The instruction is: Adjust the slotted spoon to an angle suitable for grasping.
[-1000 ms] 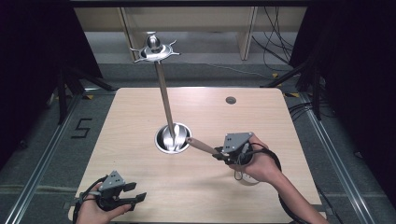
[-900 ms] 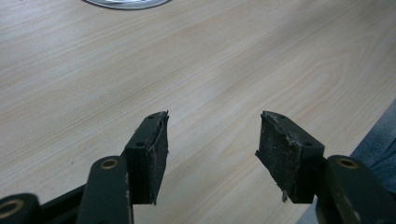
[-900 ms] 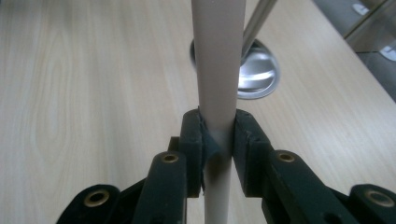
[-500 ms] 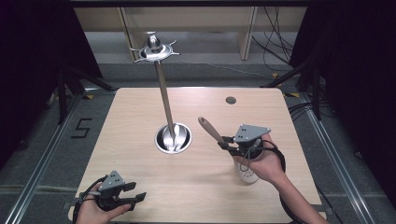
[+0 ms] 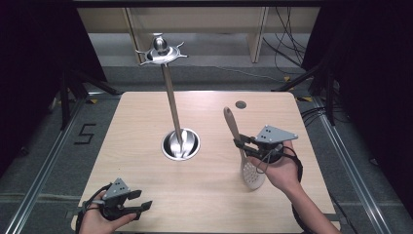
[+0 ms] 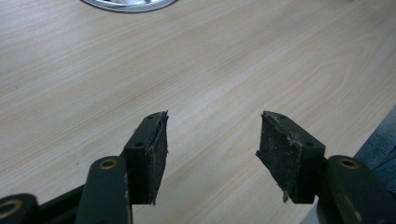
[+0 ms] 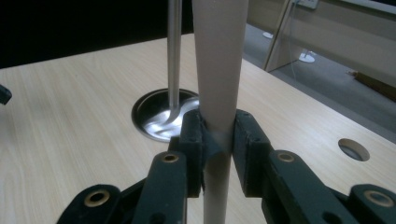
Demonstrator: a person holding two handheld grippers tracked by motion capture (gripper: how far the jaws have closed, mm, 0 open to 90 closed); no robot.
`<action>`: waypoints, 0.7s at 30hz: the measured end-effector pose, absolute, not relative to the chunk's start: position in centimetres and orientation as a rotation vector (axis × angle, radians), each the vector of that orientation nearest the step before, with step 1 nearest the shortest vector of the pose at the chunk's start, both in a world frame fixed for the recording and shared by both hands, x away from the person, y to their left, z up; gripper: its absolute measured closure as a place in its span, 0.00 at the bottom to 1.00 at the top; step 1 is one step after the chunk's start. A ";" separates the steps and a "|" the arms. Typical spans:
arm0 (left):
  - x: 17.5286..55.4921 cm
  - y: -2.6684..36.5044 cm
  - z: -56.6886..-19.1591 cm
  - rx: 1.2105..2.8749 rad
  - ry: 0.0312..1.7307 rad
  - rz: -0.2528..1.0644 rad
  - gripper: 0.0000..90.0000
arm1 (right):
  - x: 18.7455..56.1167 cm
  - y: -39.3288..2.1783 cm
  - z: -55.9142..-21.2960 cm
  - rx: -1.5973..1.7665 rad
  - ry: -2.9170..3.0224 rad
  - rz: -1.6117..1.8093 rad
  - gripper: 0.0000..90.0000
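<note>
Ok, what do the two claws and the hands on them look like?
Both the left claw and the right claw are black, each topped by a grey three-cornered plate. Their jaws are flat black blocks with frayed pads and brass-coloured pivot rivets. Black cables trail from each. A black band wraps the right wrist.

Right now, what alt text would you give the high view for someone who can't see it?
The right claw grips a slotted spatula by its handle above a wooden table. A tall metal stand rises mid-table; the left claw rests open at the near edge.
</note>
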State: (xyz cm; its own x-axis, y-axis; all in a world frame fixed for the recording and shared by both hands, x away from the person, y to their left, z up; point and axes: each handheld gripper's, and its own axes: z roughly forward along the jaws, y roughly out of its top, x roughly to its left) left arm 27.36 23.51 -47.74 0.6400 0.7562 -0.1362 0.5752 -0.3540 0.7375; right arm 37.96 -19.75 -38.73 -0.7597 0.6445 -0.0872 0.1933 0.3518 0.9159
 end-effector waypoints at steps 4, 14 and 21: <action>27.3 23.4 -47.7 2.052 1.047 0.286 0.46 | 38.0 -19.9 -38.5 0.726 2.171 1.409 0.84; 27.3 23.5 -47.7 2.059 1.051 0.291 0.46 | 37.7 -19.8 -38.0 0.758 2.078 1.463 0.84; 27.3 23.5 -47.7 2.055 1.037 0.292 0.46 | 37.9 -19.6 -37.0 0.752 2.047 1.483 0.84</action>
State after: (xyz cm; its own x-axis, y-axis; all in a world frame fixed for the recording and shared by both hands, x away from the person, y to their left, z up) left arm 27.32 23.47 -47.73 0.6374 0.7578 -0.1398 0.5736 -0.3454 0.7427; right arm 37.95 -19.64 -37.01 -0.7228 0.6871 -0.0742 0.1434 0.2541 0.9565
